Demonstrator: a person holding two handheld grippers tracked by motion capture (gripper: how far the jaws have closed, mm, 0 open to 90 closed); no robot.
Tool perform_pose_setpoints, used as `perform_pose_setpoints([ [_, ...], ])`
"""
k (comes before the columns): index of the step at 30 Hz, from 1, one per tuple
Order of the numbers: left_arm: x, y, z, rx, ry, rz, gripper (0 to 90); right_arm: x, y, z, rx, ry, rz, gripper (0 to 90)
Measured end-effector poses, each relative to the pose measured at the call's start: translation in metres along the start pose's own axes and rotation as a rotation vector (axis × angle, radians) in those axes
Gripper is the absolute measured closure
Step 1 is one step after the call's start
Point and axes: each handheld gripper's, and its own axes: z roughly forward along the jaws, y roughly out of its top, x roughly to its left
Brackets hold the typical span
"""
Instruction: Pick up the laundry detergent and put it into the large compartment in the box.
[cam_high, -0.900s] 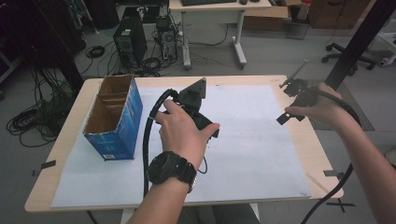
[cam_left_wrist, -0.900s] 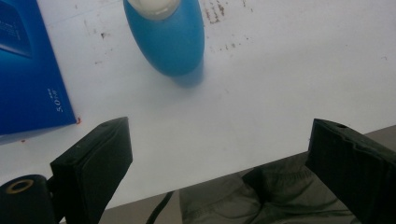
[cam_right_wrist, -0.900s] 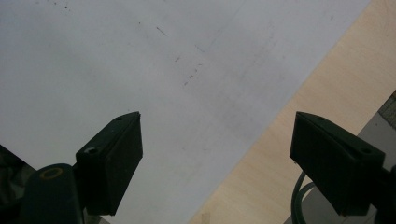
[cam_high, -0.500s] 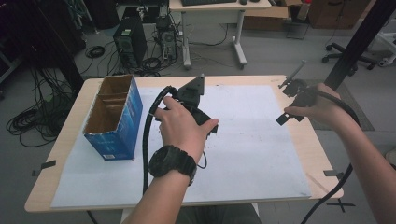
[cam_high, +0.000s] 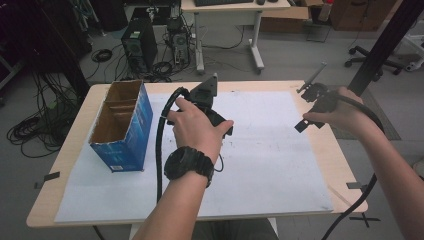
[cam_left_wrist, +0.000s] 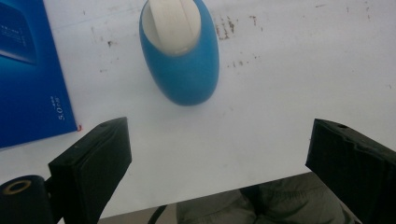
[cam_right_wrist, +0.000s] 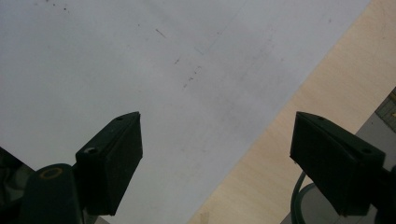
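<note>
Hovering left tool (cam_left_wrist: 219, 172) wide over blue holder (cam_left_wrist: 184, 70) | right tool (cam_right_wrist: 215, 163) wide, empty

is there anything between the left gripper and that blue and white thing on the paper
Nothing visible. The left gripper is open, and bare white paper lies between it and the blue and white object.

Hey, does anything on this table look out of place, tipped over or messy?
The blue oval object with a white insert lies on the white paper sheet beside the blue cardboard box. The sheet carries small brown specks near it. Nothing looks spilled or broken.
</note>
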Motion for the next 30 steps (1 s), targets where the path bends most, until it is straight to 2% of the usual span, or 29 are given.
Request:
perform_pose_setpoints([
  [5, 0.000, 0.008, 0.002, -0.005, 0.011, -0.033, 5.9, 0.000, 0.000, -0.001, -0.002, -0.001, 0.003, 17.3],
  [17, 0.001, 0.028, 0.016, 0.021, 0.048, -0.068, 5.9, 0.001, 0.000, 0.000, -0.005, 0.003, -0.001, 17.2],
  [23, 0.005, 0.037, 0.026, 0.038, 0.057, -0.103, 5.9, 0.000, 0.001, 0.001, -0.007, 0.006, -0.005, 17.1],
  [30, 0.005, 0.044, 0.035, 0.055, 0.069, -0.113, 6.2, -0.002, 0.001, 0.003, -0.006, 0.008, -0.004, 17.1],
])
